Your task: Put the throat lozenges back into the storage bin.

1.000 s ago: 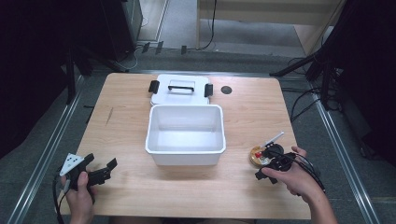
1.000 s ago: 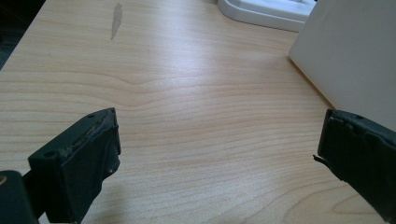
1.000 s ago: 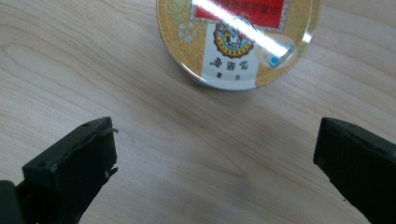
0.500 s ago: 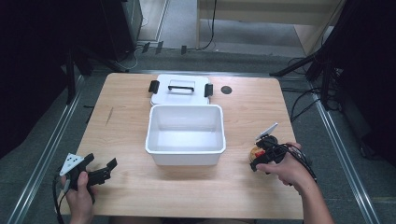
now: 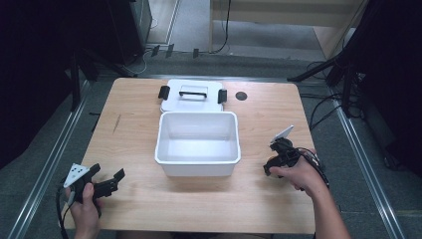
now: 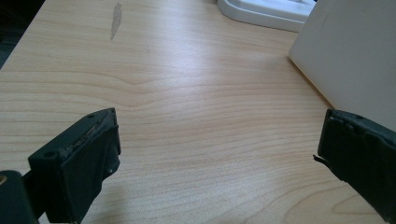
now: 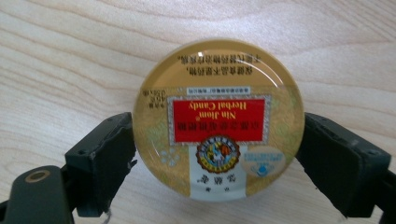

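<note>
Right gripper view: round gold candy tin sits between the two black jaws of the right gripper, lid facing the camera, flat on the table. Jaws have just been closing around it; left pad touches the tin's rim, right pad looks at or just off the rim, so a firm clamp can't be confirmed. Tin is round, no long axis; its red label reads upside down from this gripper, text tops pointing back toward the gripper. Label says "Herbal Candy".

High view: right gripper is at the table's right side, tin hidden under it. White bin lies to that gripper's left, near but apart, open top up, nothing inside it. Bin's long axis runs across the table. White lid with black handle and black end clips lies flat just behind the bin, touching or nearly touching its far wall. Small dark round spot on the table just right of the lid.

Left gripper rests at the near left corner, well apart from the bin. Left gripper view: its jaws spread wide over bare wood, nothing between them, bin wall ahead to the right.
</note>
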`<act>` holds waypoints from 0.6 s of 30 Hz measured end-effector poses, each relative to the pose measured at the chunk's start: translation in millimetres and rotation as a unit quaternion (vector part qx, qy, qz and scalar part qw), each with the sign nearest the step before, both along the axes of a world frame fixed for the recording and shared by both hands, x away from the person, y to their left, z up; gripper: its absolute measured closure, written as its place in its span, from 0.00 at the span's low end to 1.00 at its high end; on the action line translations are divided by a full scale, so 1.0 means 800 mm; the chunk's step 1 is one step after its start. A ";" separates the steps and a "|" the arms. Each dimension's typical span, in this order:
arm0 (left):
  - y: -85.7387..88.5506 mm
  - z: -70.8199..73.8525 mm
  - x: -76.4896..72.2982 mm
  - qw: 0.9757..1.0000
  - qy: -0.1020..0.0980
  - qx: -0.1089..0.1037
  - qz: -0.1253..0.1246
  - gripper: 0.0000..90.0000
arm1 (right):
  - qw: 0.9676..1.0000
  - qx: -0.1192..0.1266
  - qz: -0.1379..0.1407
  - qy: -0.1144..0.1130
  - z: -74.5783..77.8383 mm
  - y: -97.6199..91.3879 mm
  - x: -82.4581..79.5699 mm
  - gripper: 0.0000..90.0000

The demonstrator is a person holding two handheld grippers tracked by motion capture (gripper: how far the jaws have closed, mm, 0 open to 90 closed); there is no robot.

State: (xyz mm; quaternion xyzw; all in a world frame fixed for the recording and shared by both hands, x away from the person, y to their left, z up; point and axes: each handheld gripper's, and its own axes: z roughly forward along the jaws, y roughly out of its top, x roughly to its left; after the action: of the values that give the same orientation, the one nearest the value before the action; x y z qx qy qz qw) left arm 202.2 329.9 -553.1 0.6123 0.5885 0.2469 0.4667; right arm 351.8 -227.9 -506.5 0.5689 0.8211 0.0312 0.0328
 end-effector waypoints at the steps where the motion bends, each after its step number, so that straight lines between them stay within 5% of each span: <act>1: 0.000 0.000 0.000 1.000 0.000 0.000 0.000 0.00 | 1.000 -0.001 -0.001 0.001 -0.001 0.001 0.001 0.15; 10: 0.000 0.000 0.000 1.000 -0.001 0.000 0.000 0.00 | 1.000 0.000 0.010 0.006 -0.002 0.006 0.006 0.23; 18: 0.000 0.000 0.000 1.000 -0.001 0.001 0.000 0.00 | 1.000 0.014 0.025 -0.005 0.016 0.010 0.004 0.23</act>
State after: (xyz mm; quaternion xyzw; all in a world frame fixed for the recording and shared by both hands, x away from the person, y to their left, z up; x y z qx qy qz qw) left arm 202.1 329.8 -553.0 0.6124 0.5880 0.2481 0.4666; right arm 355.0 -219.6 -493.9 0.5486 0.8343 0.0465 0.0280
